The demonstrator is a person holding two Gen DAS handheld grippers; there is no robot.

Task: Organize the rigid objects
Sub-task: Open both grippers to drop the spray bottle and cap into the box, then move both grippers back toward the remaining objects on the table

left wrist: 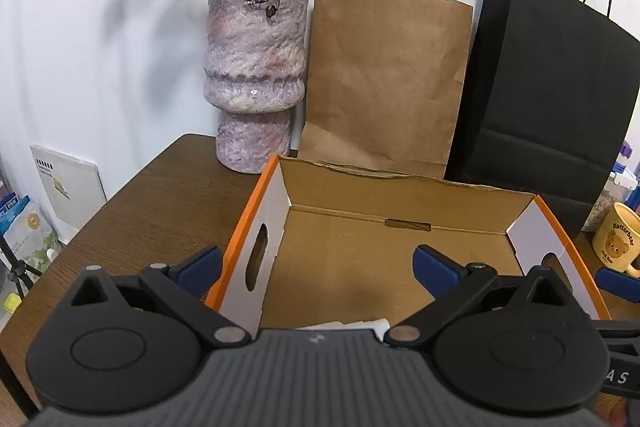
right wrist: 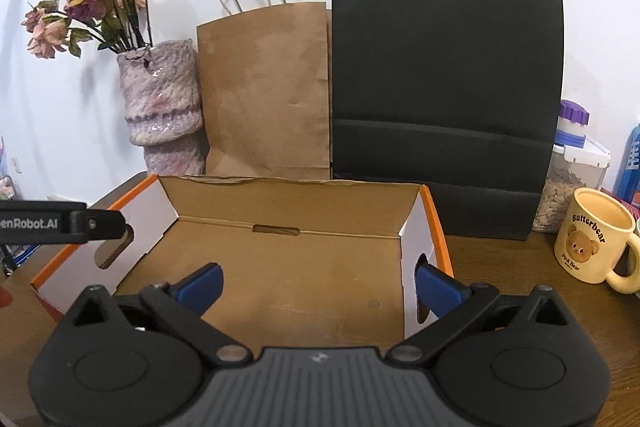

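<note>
**Both grippers stand open over the cardboard box**

An open cardboard box with orange outer walls and white end flaps sits on the brown worktop, near the cameras. Its brown floor is bare in the right wrist view; in the left wrist view a white thing shows at the near edge of the box, mostly hidden by the gripper body, so I cannot tell what it is.

The left gripper has its jaws spread wide, one blue pad outside the left wall of the box and the other above the box floor, and nothing is between them. The right gripper has its jaws spread wide too, above the box floor, with nothing between them.

Behind the box, against the white wall, stand a mottled purple vase with dried roses, a brown paper bag and a black paper bag. To the right of the box stands a yellow mug with a bear picture.
</note>
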